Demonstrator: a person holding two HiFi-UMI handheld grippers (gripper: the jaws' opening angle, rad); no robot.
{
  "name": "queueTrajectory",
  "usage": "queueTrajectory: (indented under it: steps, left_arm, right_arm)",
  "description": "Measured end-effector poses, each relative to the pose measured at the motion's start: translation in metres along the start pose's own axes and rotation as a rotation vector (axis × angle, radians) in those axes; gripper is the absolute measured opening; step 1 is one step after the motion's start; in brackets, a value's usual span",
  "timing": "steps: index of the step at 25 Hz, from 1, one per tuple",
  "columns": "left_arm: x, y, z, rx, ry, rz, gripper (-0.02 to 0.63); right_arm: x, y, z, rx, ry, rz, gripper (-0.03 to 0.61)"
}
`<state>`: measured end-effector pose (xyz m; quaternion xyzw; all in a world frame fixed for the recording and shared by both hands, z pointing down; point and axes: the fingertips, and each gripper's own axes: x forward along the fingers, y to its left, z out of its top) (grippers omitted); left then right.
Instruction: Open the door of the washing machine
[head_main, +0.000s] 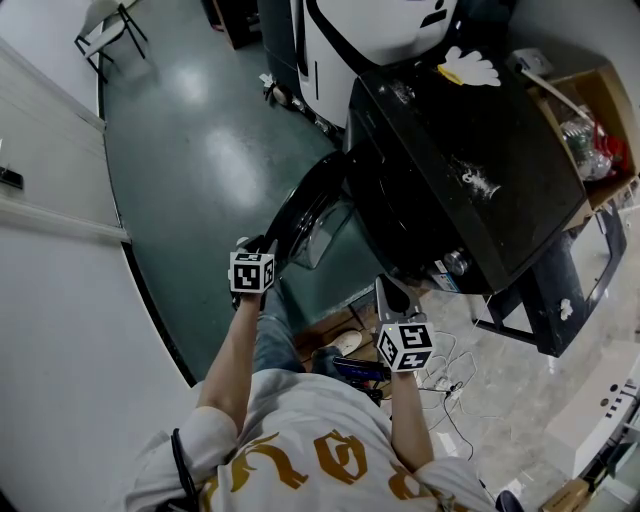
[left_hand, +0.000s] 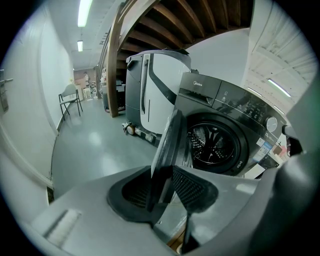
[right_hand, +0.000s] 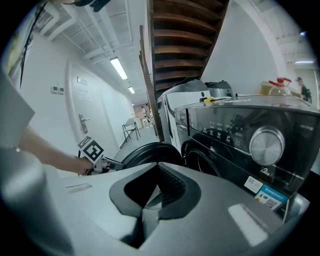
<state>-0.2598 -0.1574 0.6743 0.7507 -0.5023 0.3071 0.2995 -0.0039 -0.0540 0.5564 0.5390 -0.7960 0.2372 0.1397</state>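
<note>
1. The black washing machine (head_main: 470, 170) stands with a white appliance (head_main: 370, 30) just beside its far side and a cardboard box (head_main: 590, 110) on its right.
2. Left of it the green floor (head_main: 200, 150) spreads wide to the white wall (head_main: 50, 330); a chair (head_main: 110, 30) stands well apart.
3. The door (head_main: 305, 205) hangs swung out from the machine's front, with the drum (left_hand: 215, 142) showing.
4. The left gripper (head_main: 258, 245) is clamped on the door's outer rim.
5. The right gripper (head_main: 392, 290) hovers near the machine's front, jaws together on nothing.
</note>
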Motion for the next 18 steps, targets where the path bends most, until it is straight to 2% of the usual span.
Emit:
queueTrajectory:
  steps: [18]
  left_arm:
    - [0.0,-0.0003,-0.0004,0.006,0.003,0.002,0.132]
  right_arm:
    - [0.0012,0.0008,0.0026,-0.012,-0.001,0.006,0.02]
